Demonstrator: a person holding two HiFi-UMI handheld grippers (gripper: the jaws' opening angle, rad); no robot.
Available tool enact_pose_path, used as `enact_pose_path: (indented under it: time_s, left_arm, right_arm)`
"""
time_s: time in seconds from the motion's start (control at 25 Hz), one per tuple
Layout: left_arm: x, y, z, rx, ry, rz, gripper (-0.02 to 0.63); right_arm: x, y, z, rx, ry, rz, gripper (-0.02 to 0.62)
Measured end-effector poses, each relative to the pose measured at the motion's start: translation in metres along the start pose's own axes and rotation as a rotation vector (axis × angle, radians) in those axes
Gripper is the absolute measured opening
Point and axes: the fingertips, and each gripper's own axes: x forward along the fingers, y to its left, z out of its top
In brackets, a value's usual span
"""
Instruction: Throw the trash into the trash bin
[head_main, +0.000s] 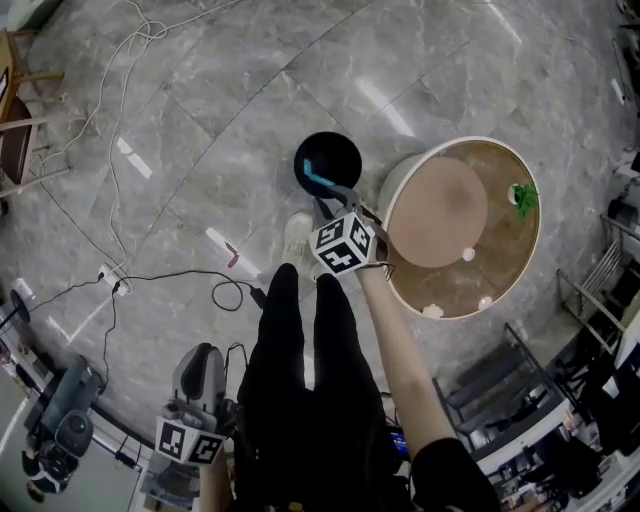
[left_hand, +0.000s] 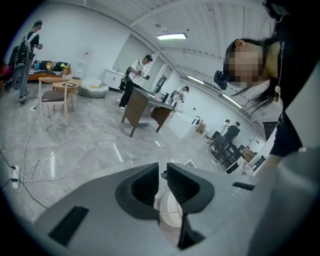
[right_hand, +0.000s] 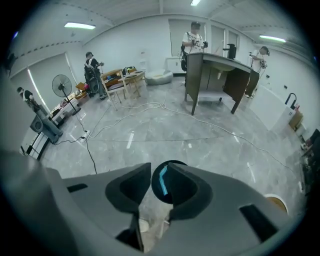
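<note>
A black trash bin (head_main: 343, 152) stands on the grey marble floor, with a light-blue strip (head_main: 316, 180) lying inside it. My right gripper (head_main: 338, 195) hangs over the bin's near rim, pointing steeply down. In the right gripper view the right gripper (right_hand: 159, 175) is open; through its gap I see the bin (right_hand: 164, 197) and the blue strip (right_hand: 162, 180) below, untouched by the jaws. My left gripper (head_main: 203, 358) is low at the left, far from the bin. In its own view my left gripper (left_hand: 163, 172) shows a narrow gap and holds nothing.
A round wooden table (head_main: 535, 250) beside the bin carries a green scrap (head_main: 522, 197) and small white balls (head_main: 467, 254). The person's black trousers (head_main: 300, 380) and white shoe (head_main: 296, 238) stand by the bin. Cables (head_main: 120, 150) and a power strip (head_main: 110, 280) cross the floor at left.
</note>
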Motion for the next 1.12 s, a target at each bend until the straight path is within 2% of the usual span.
enact_pose_path:
  time_s: [0.28, 0.44, 0.56, 0.72, 0.92, 1.0, 1.12]
  left_arm:
    - [0.004, -0.005, 0.001, 0.023, 0.007, -0.037, 0.054]
    - [0.015, -0.014, 0.009, 0.066, 0.015, -0.098, 0.054]
    - [0.032, -0.029, 0.016, 0.104, 0.037, -0.164, 0.054]
    - [0.059, -0.063, 0.023, 0.158, 0.078, -0.278, 0.054]
    - [0.081, -0.135, 0.03, 0.272, 0.108, -0.441, 0.052]
    - [0.087, -0.169, 0.032, 0.333, 0.118, -0.51, 0.054]
    - [0.095, -0.222, 0.038, 0.471, 0.118, -0.623, 0.052]
  right_arm:
    - [-0.014, -0.002, -0.01, 0.021, -0.002, -0.025, 0.106]
    - [-0.049, -0.013, -0.011, 0.082, -0.059, -0.085, 0.078]
    - [-0.094, -0.022, -0.012, 0.16, -0.128, -0.145, 0.034]
    - [-0.175, -0.031, -0.014, 0.3, -0.264, -0.225, 0.005]
    - [-0.304, -0.035, -0.024, 0.534, -0.521, -0.318, 0.003]
    - [-0.357, -0.035, -0.031, 0.6, -0.609, -0.377, 0.003]
    - [-0.435, -0.033, -0.039, 0.676, -0.742, -0.491, 0.003]
